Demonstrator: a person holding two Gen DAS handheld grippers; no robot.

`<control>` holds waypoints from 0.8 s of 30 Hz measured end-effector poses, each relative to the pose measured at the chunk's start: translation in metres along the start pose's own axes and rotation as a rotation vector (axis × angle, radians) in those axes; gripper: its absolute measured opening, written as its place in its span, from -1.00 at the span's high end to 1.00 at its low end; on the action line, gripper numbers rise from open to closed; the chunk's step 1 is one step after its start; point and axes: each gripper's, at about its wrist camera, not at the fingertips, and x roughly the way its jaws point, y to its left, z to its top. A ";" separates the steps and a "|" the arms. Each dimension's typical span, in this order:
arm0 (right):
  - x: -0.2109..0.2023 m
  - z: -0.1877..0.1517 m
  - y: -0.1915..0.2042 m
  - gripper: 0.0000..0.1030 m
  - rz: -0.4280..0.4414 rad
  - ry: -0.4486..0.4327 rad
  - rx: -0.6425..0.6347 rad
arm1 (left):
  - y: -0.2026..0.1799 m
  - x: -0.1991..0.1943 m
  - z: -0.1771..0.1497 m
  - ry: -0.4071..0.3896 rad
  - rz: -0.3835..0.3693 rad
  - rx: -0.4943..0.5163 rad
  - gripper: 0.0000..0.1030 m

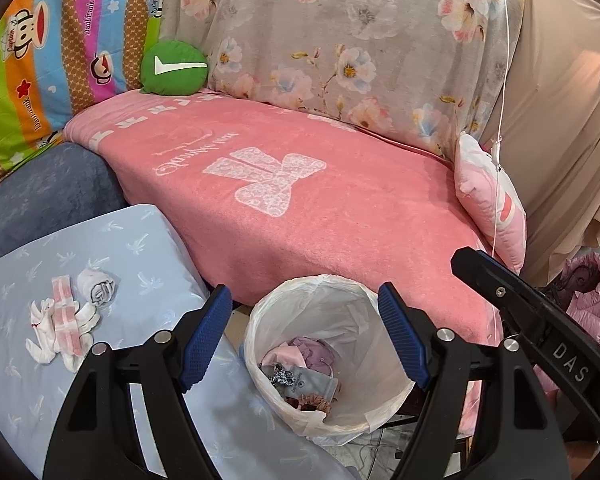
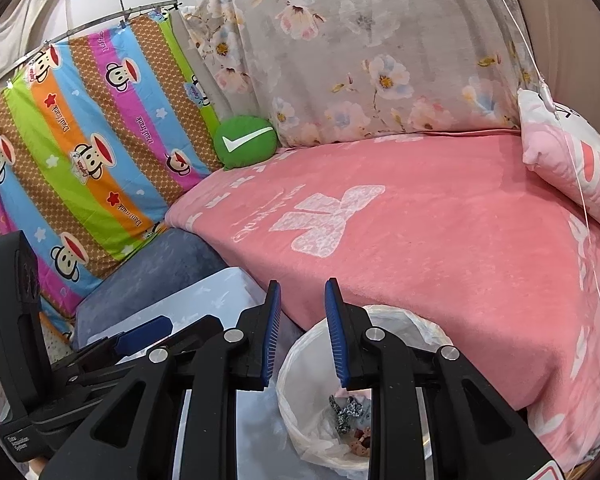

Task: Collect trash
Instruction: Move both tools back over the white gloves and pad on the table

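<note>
Two ribbed blue-padded tongs above round plastic-lined bin.

Trash bin: round, lined with a translucent white plastic bag folded over the rim, upright on the floor against the pink-covered seat's front edge. Contents: crumpled pink, purple and grey scraps plus a black-and-white speckled piece, heaped at the bottom. Loose trash: crumpled white tissues and pink-striped wrappers, lying on the light-blue cushion left of the bin.
</note>
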 end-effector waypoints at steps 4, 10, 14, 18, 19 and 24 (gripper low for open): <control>0.005 -0.004 0.011 0.54 0.013 0.015 -0.015 | 0.009 -0.003 -0.003 -0.003 0.009 -0.018 -0.40; 0.015 -0.012 0.031 0.47 0.038 0.039 -0.040 | 0.033 -0.007 -0.009 -0.001 0.040 -0.053 -0.40; 0.024 -0.016 0.047 0.47 0.056 0.060 -0.058 | 0.054 -0.010 -0.014 0.003 0.065 -0.091 -0.41; 0.034 -0.023 0.066 0.47 0.077 0.085 -0.082 | 0.076 -0.014 -0.020 0.005 0.095 -0.125 -0.44; 0.037 -0.025 0.071 0.47 0.082 0.091 -0.088 | 0.081 -0.015 -0.021 0.006 0.101 -0.135 -0.44; 0.052 -0.036 0.101 0.47 0.109 0.124 -0.120 | 0.113 -0.021 -0.030 0.011 0.136 -0.188 -0.48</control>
